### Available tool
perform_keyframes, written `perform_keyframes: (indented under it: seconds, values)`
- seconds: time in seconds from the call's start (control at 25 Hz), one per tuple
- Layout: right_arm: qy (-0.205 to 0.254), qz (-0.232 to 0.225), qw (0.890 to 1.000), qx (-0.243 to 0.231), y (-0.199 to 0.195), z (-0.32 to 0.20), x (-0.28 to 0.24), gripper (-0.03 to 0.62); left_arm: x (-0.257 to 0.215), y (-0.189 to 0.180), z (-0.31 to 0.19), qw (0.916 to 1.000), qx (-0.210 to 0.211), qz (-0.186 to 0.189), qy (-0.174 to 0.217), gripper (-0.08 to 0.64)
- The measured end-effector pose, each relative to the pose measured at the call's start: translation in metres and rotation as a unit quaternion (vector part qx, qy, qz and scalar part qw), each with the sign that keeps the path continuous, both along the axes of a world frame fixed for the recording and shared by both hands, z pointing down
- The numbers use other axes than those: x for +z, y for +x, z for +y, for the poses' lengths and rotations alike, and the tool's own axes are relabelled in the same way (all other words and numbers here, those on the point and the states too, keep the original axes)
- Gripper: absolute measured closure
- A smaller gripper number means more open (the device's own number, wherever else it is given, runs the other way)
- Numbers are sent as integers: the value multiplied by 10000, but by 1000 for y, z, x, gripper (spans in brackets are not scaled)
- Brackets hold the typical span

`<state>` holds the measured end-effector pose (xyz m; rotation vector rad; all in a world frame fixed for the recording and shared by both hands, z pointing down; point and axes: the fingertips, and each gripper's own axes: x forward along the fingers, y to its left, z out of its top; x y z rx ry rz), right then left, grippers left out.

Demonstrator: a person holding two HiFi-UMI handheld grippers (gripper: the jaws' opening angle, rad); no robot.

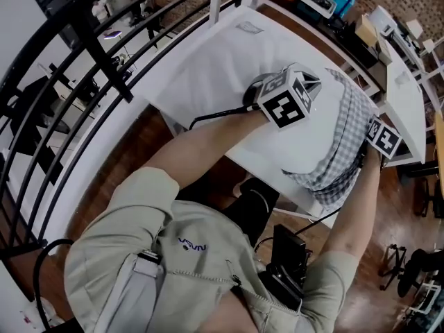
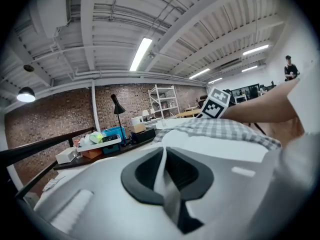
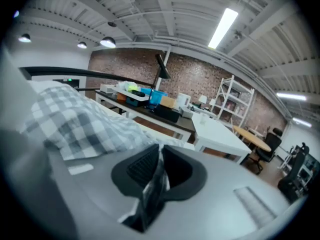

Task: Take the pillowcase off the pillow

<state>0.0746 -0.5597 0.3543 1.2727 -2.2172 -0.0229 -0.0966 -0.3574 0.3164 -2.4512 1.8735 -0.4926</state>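
Pillowcase [image 1: 338, 143], in a grey check, sits bunched over the 3 o'clock end of a white pillow [image 1: 215, 68], which lies across a white table [image 1: 159, 104]; the rest of the pillow is bare. From the head view only the marker cubes and the person's forearms can be followed, and the jaws themselves lie hidden beneath the cubes. One cube rests over the bare pillow near its middle. The other sits at about 4 o'clock from it, at the outer edge of the checked cloth. The left gripper view fills in what is missed there: the left gripper [image 2: 165, 180] has its jaws drawn together on a thin fold of white cloth from the pillow. Beyond it, the checked fabric rises at 1 o'clock with the other cube just behind. The right gripper view shows the right gripper [image 3: 154, 184] likewise pinched nearly closed, with a narrow strip of checked pillowcase clamped between its pads. The main heap of that cloth lies at 10 o'clock. Only the gripper views show the brick wall and shelving past the table.
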Motion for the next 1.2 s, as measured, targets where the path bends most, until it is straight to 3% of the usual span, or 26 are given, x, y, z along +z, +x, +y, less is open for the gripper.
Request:
perform_keyframes:
  seconds: [0.08,0.16,0.28,0.36,0.52,0.64,0.88,1.0,1.08,1.16,1.2]
  values:
    - [211,-250,9994,-106,5,5,-13,524,6,2,-4,9999,85,-125,16,532]
    - [430,-540,9974,-188,10,19,-32,464,2,5,-4,9993,170,-322,123,474]
    - [720,-1007,9919,-276,15,56,-53,453,-9,19,9,9908,155,-1236,529,398]
    - [899,-1278,9870,-388,18,91,-63,453,-14,36,27,9835,215,-1625,770,377]
    - [1212,-1561,9777,-707,11,181,-61,453,-4,53,86,9840,550,-1421,925,359]
    - [1215,-1738,9732,-891,1,235,-43,448,21,46,115,9893,536,-1168,691,340]
    - [722,-1494,9807,-1033,3,305,24,423,51,60,121,9917,513,-1022,596,332]
    - [504,-1139,9863,-1083,-5,323,63,397,56,71,133,9891,622,-1187,611,331]
    - [666,-822,9894,-991,-4,323,74,400,67,82,140,9849,670,-1485,591,321]
    - [835,-562,9908,-903,0,317,74,509,80,84,137,9769,561,-1974,592,340]
    - [868,-493,9911,-878,3,314,72,539,84,82,133,9728,477,-2180,617,392]
